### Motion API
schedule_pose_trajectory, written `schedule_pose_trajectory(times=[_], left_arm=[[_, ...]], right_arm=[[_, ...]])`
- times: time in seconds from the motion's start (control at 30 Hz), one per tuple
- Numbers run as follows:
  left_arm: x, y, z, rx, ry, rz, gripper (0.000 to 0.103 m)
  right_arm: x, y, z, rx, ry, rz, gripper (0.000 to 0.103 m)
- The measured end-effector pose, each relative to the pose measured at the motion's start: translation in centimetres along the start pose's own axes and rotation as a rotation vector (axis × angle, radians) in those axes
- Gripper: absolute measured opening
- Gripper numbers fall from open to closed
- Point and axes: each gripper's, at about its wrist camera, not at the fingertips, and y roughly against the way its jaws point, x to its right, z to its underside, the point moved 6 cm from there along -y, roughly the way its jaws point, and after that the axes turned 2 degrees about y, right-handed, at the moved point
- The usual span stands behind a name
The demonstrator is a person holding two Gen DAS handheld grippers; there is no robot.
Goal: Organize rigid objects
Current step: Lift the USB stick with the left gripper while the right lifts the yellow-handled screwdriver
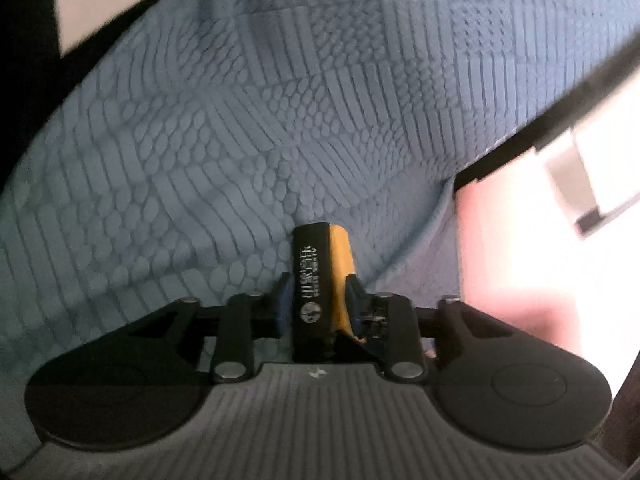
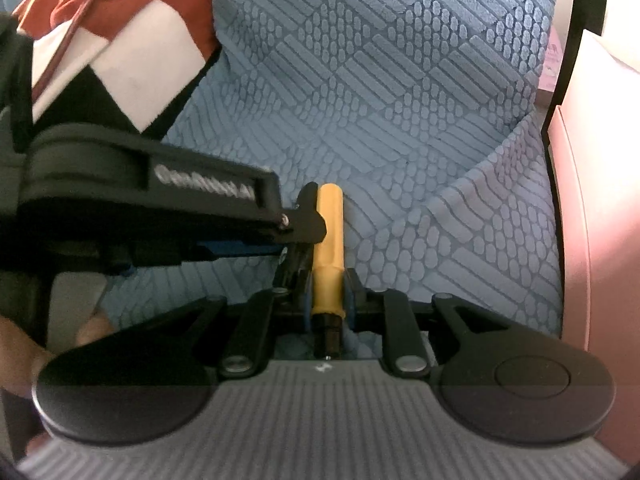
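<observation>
Two-handed hold over blue embossed cloth (image 1: 280,120): left gripper (image 1: 318,300) clamping black-and-yellow tool (image 1: 316,280), right gripper (image 2: 326,292) pinching yellow handle (image 2: 329,240); best kept steady, aligned.

The printed white lettering on the black side of the black-and-yellow bar-shaped object (image 1: 316,280) is too smeared to read in the left wrist view, and its near end is hidden behind the gripper body. In the right wrist view the left gripper (image 2: 306,216) crosses in from the left, its rear cut off by the frame edge, and hides the object's black side. The red, white and black patterned cloth (image 2: 120,40) at far left runs out of frame. A hand (image 2: 24,360) at near left is blurred and mostly hidden.
</observation>
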Motion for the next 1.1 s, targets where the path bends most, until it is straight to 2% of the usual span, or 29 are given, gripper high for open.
schedule_pose_trajectory(times=[0.1,0.2,0.4,0.5,0.63,0.73,0.9,1.1], left_arm=[[0.2,0.2,0.1,0.01,-0.045,-0.044,0.025],[0.1,1.3,-0.2,0.05,-0.046,-0.049,0.012],[-1.2,2.0,-0.6,0.062,0.025,-0.042,0.011],[-1.4,1.4,-0.5,0.03,0.058,-0.023,0.011],[-1.8,1.2,-0.4,0.027,0.086,-0.05,0.011],[-2.0,1.2,-0.6,0.015,0.104,-0.023,0.011],[-1.4,0.6,-0.4,-0.008,0.087,-0.028,0.011],[-0.1,0.1,-0.5,0.01,0.005,-0.063,0.012]], right_arm=[[0.2,-0.1,-0.1,-0.002,-0.001,0.003,0.02],[0.4,0.0,-0.1,-0.001,-0.002,0.012,0.02],[0.5,0.0,-0.1,-0.005,-0.021,0.009,0.02],[0.3,-0.1,-0.1,-0.005,-0.013,0.012,0.02],[0.2,-0.2,-0.1,-0.008,-0.013,0.012,0.02],[0.1,-0.1,-0.1,-0.009,-0.009,0.01,0.02],[0.2,-0.4,-0.1,-0.017,-0.003,0.006,0.021],[-0.1,-0.7,-0.2,-0.005,0.027,0.019,0.02]])
